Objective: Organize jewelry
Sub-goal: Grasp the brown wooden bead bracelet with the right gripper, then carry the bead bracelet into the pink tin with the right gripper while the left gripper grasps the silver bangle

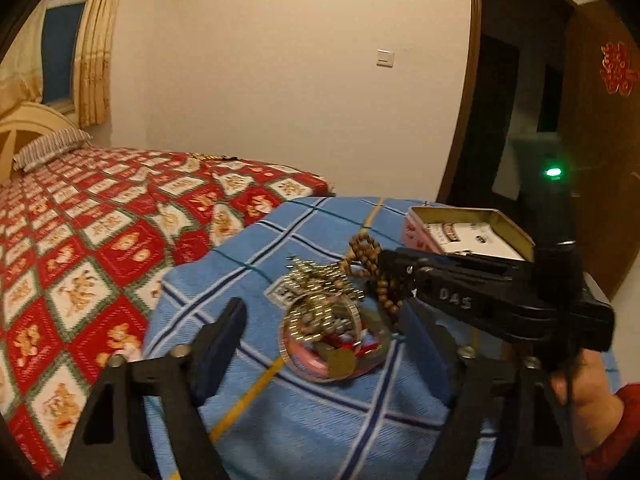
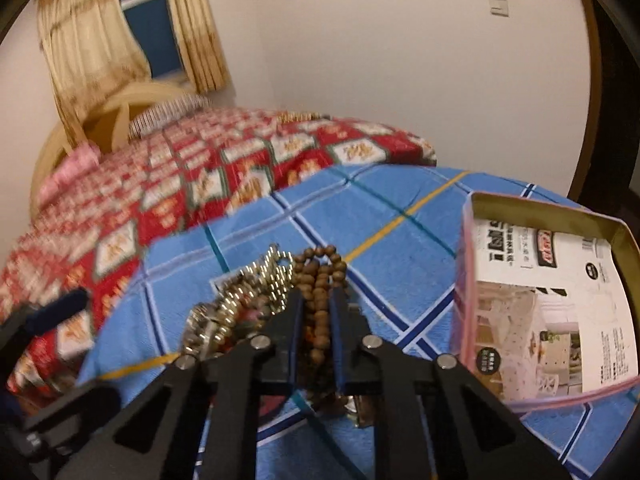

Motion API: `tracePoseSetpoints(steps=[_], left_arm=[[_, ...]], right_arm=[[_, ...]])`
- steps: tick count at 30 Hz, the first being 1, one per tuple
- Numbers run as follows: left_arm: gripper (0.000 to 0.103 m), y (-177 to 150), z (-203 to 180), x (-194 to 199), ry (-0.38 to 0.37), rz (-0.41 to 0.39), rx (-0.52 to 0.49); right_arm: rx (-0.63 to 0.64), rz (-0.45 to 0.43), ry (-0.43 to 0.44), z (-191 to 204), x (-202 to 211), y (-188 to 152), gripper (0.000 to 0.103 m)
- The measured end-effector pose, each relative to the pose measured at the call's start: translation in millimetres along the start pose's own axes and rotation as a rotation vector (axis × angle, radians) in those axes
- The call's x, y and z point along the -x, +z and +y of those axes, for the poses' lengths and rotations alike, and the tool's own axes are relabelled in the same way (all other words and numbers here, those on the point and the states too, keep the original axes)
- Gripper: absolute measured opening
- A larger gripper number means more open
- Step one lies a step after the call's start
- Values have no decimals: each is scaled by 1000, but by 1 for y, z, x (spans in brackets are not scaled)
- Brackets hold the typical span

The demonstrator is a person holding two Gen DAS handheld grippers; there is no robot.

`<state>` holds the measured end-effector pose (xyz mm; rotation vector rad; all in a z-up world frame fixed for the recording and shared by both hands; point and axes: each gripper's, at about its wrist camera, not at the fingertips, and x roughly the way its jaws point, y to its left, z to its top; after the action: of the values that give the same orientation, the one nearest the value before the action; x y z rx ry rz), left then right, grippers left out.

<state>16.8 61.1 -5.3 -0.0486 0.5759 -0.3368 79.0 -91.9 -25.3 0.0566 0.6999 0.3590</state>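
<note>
Clamped in the right tool (image 2: 316,316), the limp wooden bead strand (image 2: 320,280) is best gripped mid-bunch beside the tin (image 2: 600,220); the left tool (image 1: 320,328) is spread wide.

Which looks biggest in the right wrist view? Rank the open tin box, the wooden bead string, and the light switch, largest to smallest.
As they appear in this view:
1. open tin box
2. wooden bead string, clamped in the right gripper
3. light switch

The switch is far off on the wall, so its small look owes partly to distance.
</note>
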Motion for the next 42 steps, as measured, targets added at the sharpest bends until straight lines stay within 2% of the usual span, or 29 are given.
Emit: tracePoseSetpoints(steps=[6, 8, 14, 20, 31, 34, 35, 37, 39, 41, 42], left_arm=[[52, 5, -17, -27, -39, 60, -1], [40, 7, -19, -36, -33, 89, 3], [15, 4, -11, -51, -20, 165, 55], [5, 3, -8, -53, -5, 186, 54], [1, 3, -13, -24, -27, 109, 20], [1, 4, -11, -28, -10, 135, 37], [2, 3, -9, -32, -27, 162, 59], [4, 2, -9, -39, -14, 202, 79], [15, -1, -11, -44, -6, 221, 67], [38, -2, -15, -47, 5, 220, 51], [41, -3, -17, -48, 20, 216, 40]], right_arm=[[-46, -105, 23, -12, 29, 4, 16], [-58, -134, 8, -16, 36, 4, 16], [-100, -207, -25, -28, 53, 3, 16], [-113, -212, -37, -30, 52, 1, 16], [-129, -235, -54, -37, 58, -4, 16], [-132, -242, -60, -39, 60, -4, 16], [-135, -243, -59, -39, 60, -4, 16], [-139, -244, -57, -40, 61, -4, 16], [-142, -242, -57, -41, 61, -5, 16], [-144, -241, -52, -41, 61, -4, 16], [-145, -242, -53, -42, 61, -4, 16]])
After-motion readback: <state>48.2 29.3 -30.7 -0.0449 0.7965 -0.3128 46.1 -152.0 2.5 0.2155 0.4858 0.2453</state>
